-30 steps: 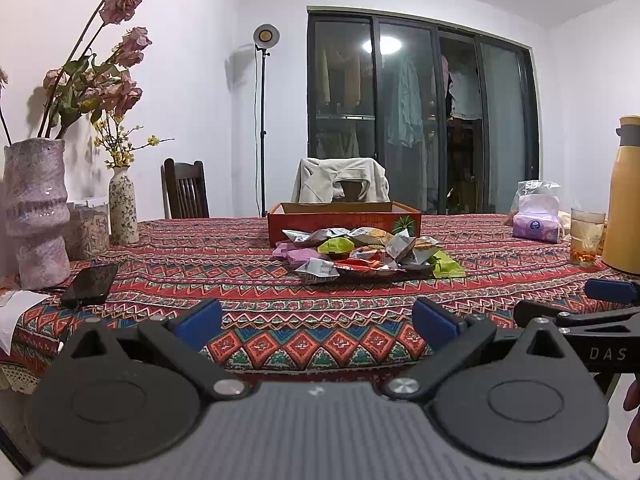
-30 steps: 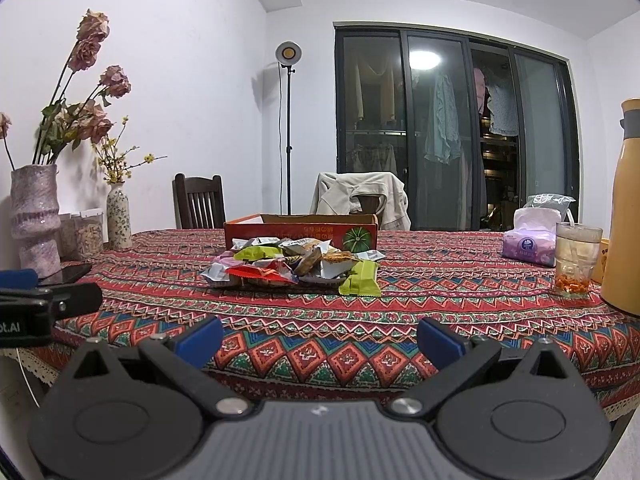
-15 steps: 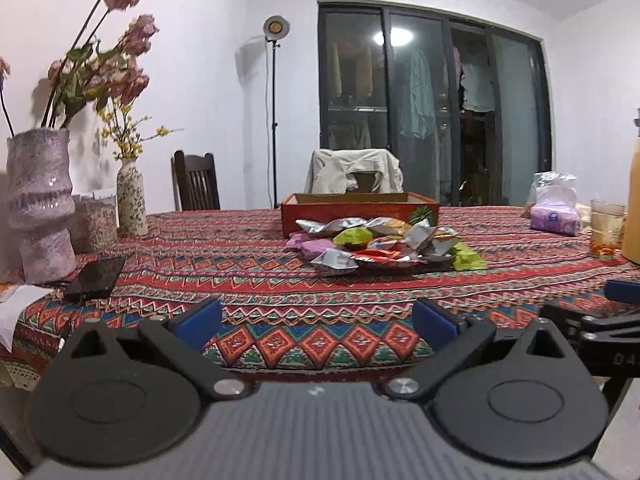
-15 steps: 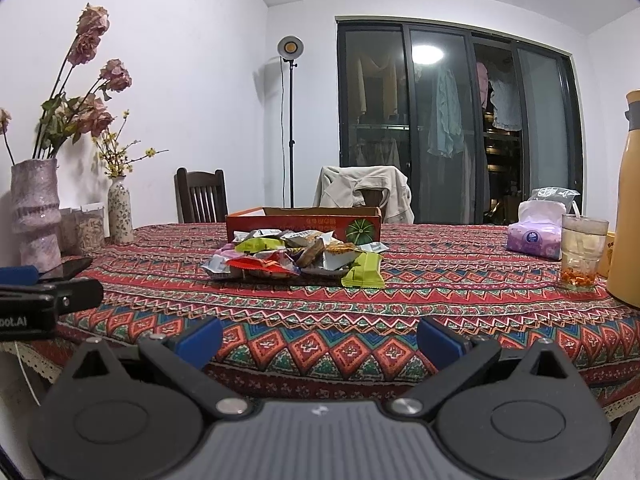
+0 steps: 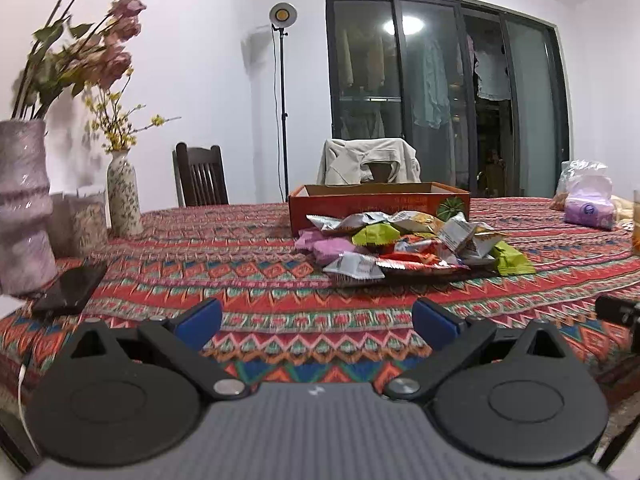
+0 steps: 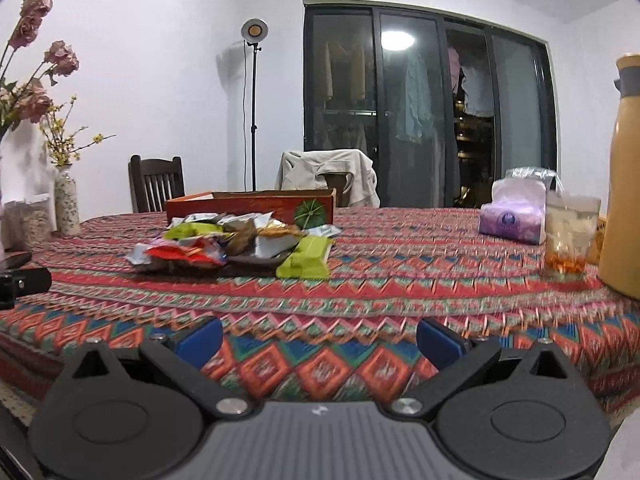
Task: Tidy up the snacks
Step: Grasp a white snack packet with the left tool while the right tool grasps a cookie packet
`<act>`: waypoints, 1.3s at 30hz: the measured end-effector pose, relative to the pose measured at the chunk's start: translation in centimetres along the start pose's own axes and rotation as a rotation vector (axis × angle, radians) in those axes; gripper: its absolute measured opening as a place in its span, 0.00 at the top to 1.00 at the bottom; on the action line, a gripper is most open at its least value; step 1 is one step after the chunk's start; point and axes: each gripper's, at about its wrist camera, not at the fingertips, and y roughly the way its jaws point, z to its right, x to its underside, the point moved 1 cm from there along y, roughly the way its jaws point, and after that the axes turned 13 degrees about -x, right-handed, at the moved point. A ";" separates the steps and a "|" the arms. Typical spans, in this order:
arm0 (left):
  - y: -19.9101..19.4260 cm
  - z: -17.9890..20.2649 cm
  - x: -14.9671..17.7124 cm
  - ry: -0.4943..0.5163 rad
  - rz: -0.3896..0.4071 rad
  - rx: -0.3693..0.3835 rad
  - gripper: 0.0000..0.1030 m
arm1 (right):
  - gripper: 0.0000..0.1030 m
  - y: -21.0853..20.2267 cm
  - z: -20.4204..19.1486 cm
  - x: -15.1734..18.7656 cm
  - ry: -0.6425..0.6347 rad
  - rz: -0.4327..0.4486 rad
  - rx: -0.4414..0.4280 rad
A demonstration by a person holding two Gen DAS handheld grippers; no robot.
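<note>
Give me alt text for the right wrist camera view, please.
The open right gripper hovers over a patterned tablecloth, aimed at a pile of wrapped snacks before a red cardboard box. A tissue pack, glass and yellow jug stand at right.

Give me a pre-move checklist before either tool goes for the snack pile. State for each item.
1. Left tool open and holding nothing: ok.
2. Right tool open and holding nothing: ok.
3. Snack pile in view ahead of both tools, over bare tablecloth: ok.
4. Orange box directly behind the pile, top open: ok. Whether its inside has room: cannot tell.
5. Glass and yellow flask stand on the right tool's side, apart from the pile: ok, but mind them when swinging right.
6. Phone lies near the left edge, off the left tool's straight line to the pile: ok.
</note>
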 end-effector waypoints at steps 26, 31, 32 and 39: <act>17.9 4.7 -5.9 0.043 -0.338 0.176 0.39 | 0.24 17.2 2.1 -9.8 -0.112 -0.220 -0.160; 18.3 5.1 -5.7 0.052 -0.395 0.209 0.31 | 0.24 20.0 0.8 -9.8 -0.166 -0.286 -0.191; 18.4 5.2 -5.5 0.048 -0.412 0.217 0.27 | 0.24 20.5 0.6 -9.8 -0.184 -0.297 -0.193; 18.4 5.7 -5.4 0.068 -0.414 0.237 0.42 | 0.24 22.6 0.6 -9.6 -0.206 -0.348 -0.236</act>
